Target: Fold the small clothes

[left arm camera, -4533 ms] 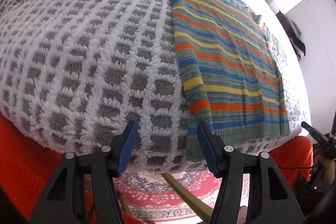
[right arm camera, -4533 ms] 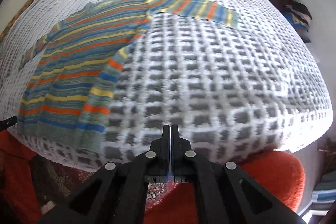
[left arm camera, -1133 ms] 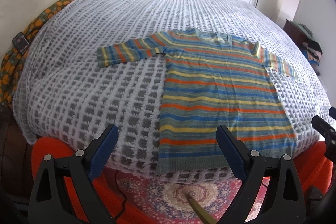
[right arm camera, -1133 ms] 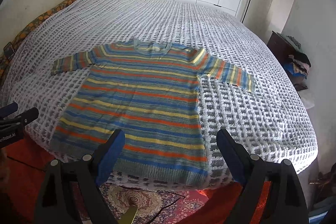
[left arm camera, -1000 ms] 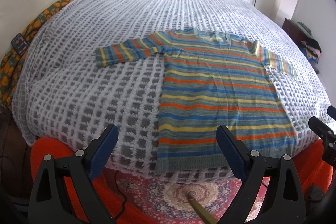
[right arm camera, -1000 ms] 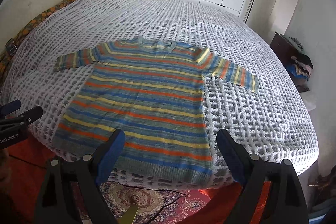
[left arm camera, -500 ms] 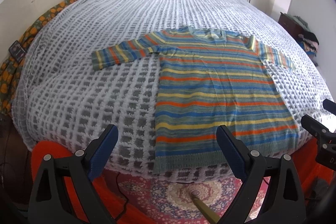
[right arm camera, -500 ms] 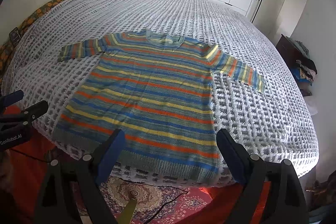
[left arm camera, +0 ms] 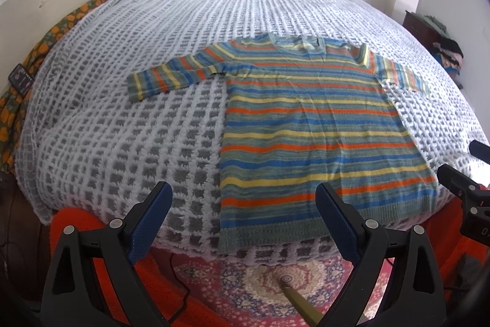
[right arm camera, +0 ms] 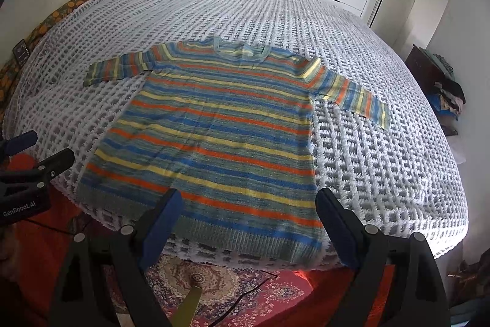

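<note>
1. The striped sweater lies flat, face up, on the bed, near the bed's front edge. The hem is toward the viewer, the neck away, and both sleeves are spread out sideways.
2. The long axis of the body runs hem to neck, straight away from both tools. The sleeve line crosses it, left to right.
3. The left tool is wide open, holds nothing, and hangs off the bed edge. The sweater's left hem corner sits just ahead between its fingers; the left sleeve lies far ahead and to the left.
4. The right tool is also wide open and empty, off the bed edge. The hem lies directly ahead; the right sleeve is ahead and to the right.
5. Judgement: no fold is made yet. Each tool is nearer its own side's sleeve and hem corner, so a sleeve-in or side-in fold suits a same-side grasp.
6. Risk, as a guess: the loose knit may drag on the fuzzy bedspread.
</note>
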Demonstrator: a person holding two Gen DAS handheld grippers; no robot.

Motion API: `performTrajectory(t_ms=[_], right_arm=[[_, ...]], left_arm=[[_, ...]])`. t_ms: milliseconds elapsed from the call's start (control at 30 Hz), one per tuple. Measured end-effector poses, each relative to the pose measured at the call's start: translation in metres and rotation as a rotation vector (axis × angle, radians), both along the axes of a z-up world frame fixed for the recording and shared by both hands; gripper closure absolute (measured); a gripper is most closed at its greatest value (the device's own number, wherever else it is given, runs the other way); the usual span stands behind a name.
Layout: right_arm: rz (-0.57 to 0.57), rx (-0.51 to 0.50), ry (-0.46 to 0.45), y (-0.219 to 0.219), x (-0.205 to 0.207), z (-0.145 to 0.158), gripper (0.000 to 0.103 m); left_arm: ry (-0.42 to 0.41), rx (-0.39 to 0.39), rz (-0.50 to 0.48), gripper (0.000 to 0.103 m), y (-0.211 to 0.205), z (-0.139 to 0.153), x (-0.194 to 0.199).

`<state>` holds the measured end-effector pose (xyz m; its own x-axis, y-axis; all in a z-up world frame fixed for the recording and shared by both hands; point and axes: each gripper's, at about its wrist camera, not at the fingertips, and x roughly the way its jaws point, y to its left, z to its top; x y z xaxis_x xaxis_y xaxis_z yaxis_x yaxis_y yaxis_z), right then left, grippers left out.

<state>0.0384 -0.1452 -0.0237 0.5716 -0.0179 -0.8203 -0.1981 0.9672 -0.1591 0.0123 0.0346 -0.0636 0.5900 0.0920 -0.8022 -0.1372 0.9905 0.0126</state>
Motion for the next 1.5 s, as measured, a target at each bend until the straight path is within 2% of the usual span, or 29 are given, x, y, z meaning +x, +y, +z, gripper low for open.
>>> performTrajectory(t_ms=[1500], right_arm=[[0.000, 0.035, 0.027, 0.000, 0.003, -0.006, 0.015]], left_arm=[[0.016, 0.072, -0.058, 0.007, -0.012, -0.002, 0.000]])
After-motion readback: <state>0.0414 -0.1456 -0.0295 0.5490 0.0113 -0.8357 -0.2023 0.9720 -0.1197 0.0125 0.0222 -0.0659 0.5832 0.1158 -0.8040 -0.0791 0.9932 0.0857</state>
